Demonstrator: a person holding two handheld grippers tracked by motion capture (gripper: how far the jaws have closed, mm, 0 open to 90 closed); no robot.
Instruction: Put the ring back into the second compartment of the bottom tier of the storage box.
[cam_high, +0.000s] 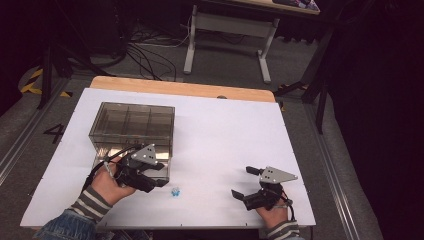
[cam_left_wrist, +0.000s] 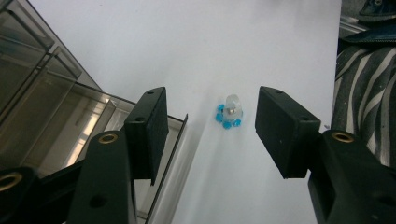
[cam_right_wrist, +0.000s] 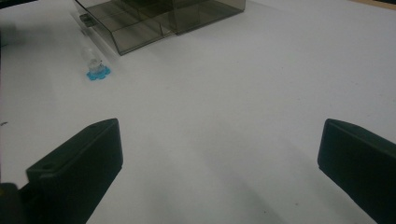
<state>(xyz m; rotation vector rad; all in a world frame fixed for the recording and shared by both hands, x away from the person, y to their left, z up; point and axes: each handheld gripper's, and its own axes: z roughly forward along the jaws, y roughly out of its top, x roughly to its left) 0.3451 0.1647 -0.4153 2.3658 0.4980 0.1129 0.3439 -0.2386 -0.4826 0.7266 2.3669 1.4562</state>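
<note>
A small clear piece with a blue flower-shaped base (cam_high: 174, 192) (cam_left_wrist: 229, 112) (cam_right_wrist: 97, 70) stands on the white table sheet (cam_high: 225, 130), just right of a smoky transparent compartment box (cam_high: 132, 125) (cam_left_wrist: 37, 93) (cam_right_wrist: 154, 18). My left gripper (cam_high: 161, 175) (cam_left_wrist: 212, 93) hovers at the box's front right corner, open. The piece lies on the sheet ahead of the gap between its jaws, untouched. My right gripper (cam_high: 245, 181) (cam_right_wrist: 219, 128) rests near the front right of the sheet, wide open, with nothing between its jaws.
The box has several compartments, and a low tray-like part (cam_right_wrist: 116, 32) juts out at its front, close to my left gripper's left jaw. A striped sleeve (cam_left_wrist: 364, 93) shows beside the piece. Beyond the sheet's far edge lie a wooden table edge (cam_high: 185, 87) and cables on the floor.
</note>
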